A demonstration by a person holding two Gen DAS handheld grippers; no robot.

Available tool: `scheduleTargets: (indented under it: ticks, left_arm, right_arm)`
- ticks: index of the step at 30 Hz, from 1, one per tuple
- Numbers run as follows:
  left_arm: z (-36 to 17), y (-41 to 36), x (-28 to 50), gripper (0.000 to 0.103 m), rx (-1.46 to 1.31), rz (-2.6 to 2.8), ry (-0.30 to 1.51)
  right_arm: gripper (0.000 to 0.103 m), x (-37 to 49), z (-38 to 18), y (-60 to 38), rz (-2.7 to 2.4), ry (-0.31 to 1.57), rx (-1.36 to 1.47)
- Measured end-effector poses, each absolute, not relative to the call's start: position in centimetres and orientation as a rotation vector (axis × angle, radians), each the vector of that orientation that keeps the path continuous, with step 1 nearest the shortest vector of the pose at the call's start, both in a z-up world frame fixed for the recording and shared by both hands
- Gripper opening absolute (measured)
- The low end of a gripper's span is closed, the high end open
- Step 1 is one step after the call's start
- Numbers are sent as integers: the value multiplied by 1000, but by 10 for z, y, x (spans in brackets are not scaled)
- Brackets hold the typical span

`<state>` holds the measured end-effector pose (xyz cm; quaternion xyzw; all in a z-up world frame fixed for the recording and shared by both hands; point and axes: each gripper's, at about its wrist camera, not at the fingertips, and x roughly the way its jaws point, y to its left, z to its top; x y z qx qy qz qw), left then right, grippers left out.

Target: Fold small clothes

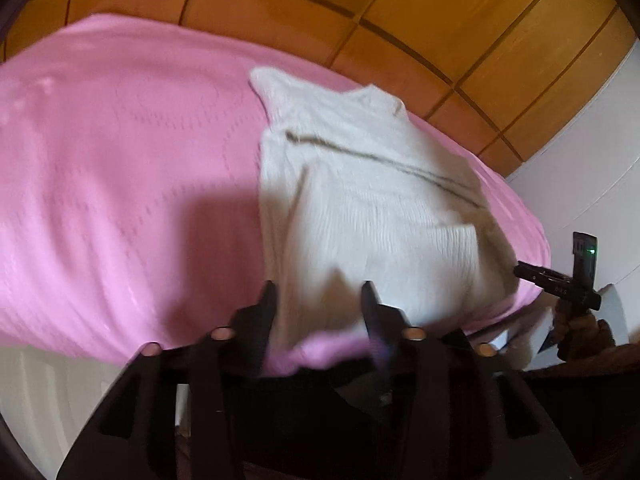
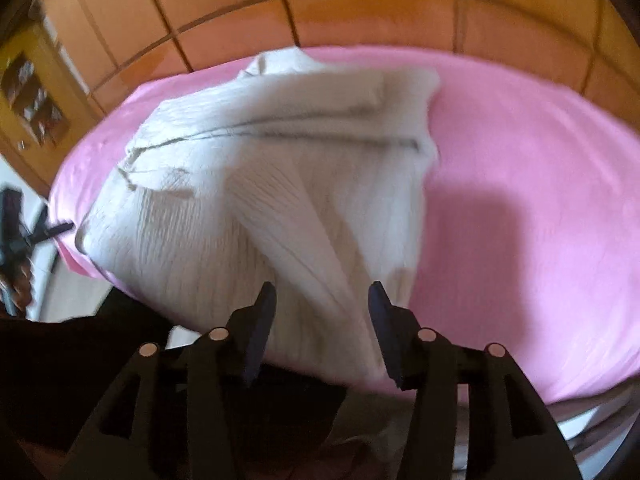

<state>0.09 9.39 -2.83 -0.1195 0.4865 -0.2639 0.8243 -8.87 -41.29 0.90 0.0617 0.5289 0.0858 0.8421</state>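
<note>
From the left wrist we see our left gripper [image 1: 318, 298] with its jaws parted and empty above the near hem of a white ribbed garment [image 1: 372, 204], which lies on the pink sheet [image 1: 120, 184] of a bed — wooden panelling [image 1: 460, 24] behind. Our right gripper [image 1: 560, 276] shows small at the right edge.

From the right wrist, our right gripper [image 2: 322, 300] hangs with jaws apart, gripping nothing — the garment [image 2: 256, 184] lies partly folded just beyond them.
</note>
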Motion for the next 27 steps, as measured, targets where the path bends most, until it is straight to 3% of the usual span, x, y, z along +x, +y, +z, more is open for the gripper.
scheduleTargets:
  ticks: [2, 4, 9, 11, 12, 16, 17, 18, 20, 27]
  left_arm:
    - [-22, 100, 6, 43, -255, -550, 1017]
    - [-19, 107, 11, 50, -262, -546, 1005]
    - [-16, 85, 28, 50, -208, -587, 962]
    - [-20, 69, 36, 50, -179, -610, 963]
    - [-24, 58, 41, 50, -146, -626, 964]
    - [-41, 30, 56, 50, -66, -623, 991]
    - [-43, 28, 57, 45, -51, -620, 991]
    - [-45, 22, 57, 26, -12, -628, 994]
    - [-44, 15, 51, 6, 75, -611, 957]
    - [1, 48, 34, 5, -1, -559, 809]
  right_arm:
    - [53, -83, 12, -399, 173, 1082, 29]
    - [53, -77, 10, -385, 210, 1064, -23]
    - [52, -59, -5, -360, 244, 1051, -115]
    - [46, -54, -12, -359, 219, 1066, -145]
    - [35, -51, -15, -361, 208, 1075, -143]
    - [14, -43, -15, -379, 160, 1084, -88]
    - [13, -44, -13, -383, 151, 1081, -75]
    - [12, -44, -11, -387, 147, 1078, -61]
    - [10, -44, -10, -391, 154, 1086, -39]
    - [9, -57, 36, -412, 170, 1013, 49]
